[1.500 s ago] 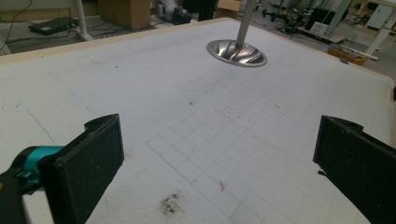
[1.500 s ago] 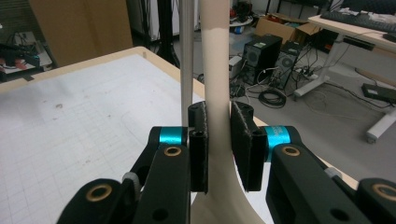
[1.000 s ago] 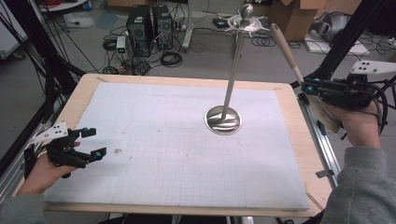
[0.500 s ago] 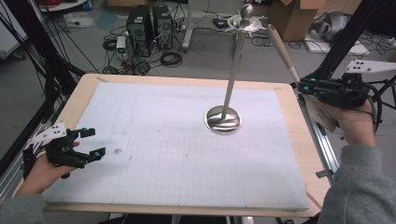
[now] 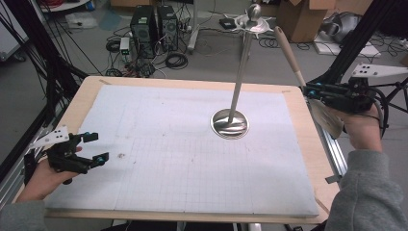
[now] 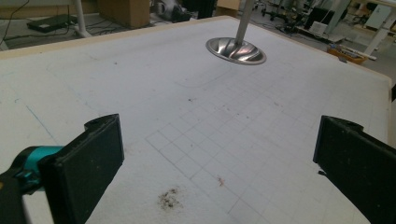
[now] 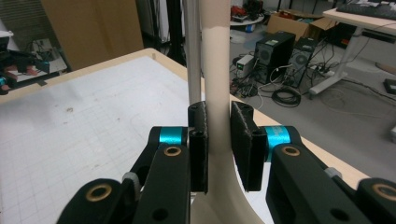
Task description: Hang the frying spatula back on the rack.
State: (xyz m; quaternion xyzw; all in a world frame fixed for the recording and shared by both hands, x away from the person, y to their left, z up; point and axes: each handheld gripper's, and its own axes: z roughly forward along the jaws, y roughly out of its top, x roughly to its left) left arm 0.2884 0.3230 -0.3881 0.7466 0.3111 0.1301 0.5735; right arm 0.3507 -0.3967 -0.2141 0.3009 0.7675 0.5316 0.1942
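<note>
At the right tabletop edge, a beige spatula (image 5: 293, 60) is clenched by its handle in the right tool (image 5: 308, 90); pads on the handle are seen in the right gripper view (image 7: 217, 93). Near left, the left tool (image 5: 96, 147) is held released, empty. A steel stand (image 5: 230, 123) is placed centre-right, its base (image 6: 236, 50) seen close in the left gripper view.

Right gripper (image 7: 218, 149) clamps both black pads on a pale beige utensil handle (image 7: 215, 70) rising straight up between them, a grey metal pole (image 7: 190, 51) just behind it, white gridded mat (image 7: 84, 135) spreading left below.
</note>
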